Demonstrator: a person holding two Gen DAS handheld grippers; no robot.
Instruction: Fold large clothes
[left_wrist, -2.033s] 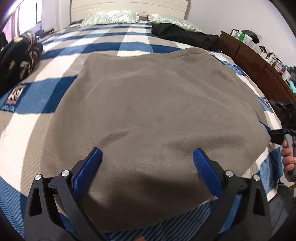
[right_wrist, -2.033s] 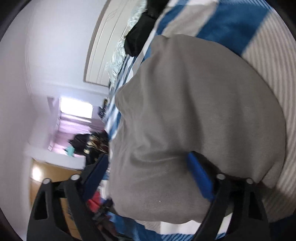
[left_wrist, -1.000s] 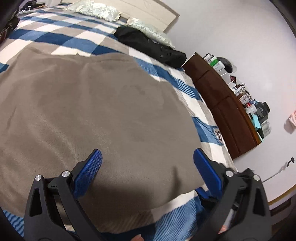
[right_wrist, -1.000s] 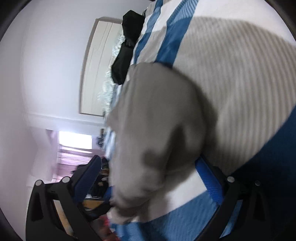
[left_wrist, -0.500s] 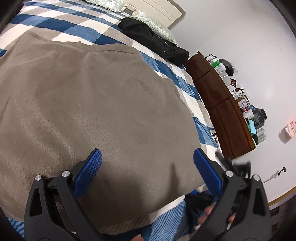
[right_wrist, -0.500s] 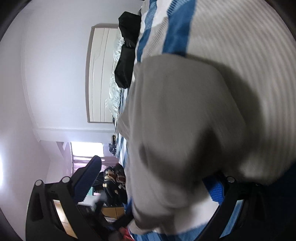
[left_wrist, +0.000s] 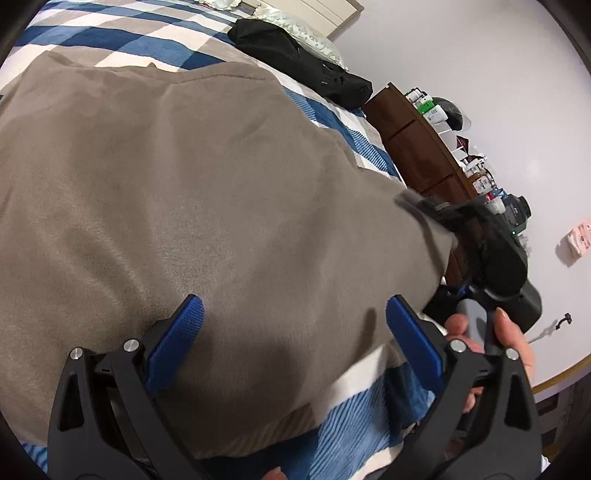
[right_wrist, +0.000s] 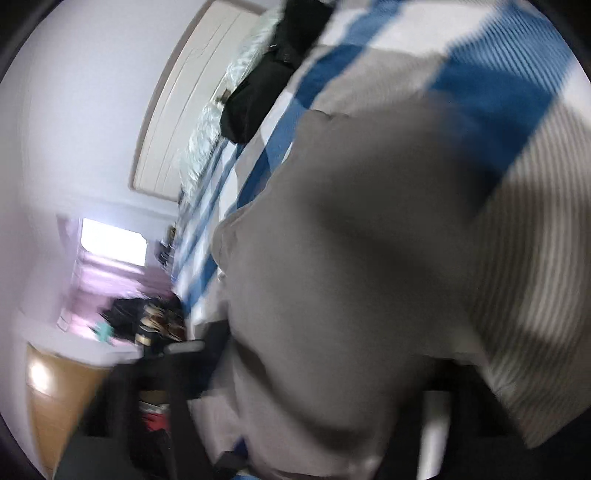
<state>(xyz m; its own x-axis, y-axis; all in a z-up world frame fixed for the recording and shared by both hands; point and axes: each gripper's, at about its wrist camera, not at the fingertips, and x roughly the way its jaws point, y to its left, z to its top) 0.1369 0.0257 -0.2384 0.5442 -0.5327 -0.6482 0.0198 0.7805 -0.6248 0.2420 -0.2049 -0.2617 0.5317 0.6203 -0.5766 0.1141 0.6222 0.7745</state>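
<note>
A large grey-brown garment (left_wrist: 207, 192) lies spread on the blue, white and beige checked bed cover (left_wrist: 354, 428). My left gripper (left_wrist: 295, 343) is open, its blue pads just above the garment's near edge. The right gripper's black body (left_wrist: 491, 243) shows at the garment's right corner, which is lifted off the bed against it; a hand holds its handle. In the blurred right wrist view the garment (right_wrist: 351, 277) fills the middle and hides my fingers, so their state cannot be told.
A black bag (left_wrist: 299, 62) lies near the pillows at the head of the bed. A brown dresser (left_wrist: 424, 155) with bottles stands along the right wall. Dark clothes (right_wrist: 147, 317) are piled beyond the bed's far side.
The left gripper swung right along the near edge. The right gripper came in at the garment's right corner, and that corner now rises off the bed. The right wrist view blurred.
</note>
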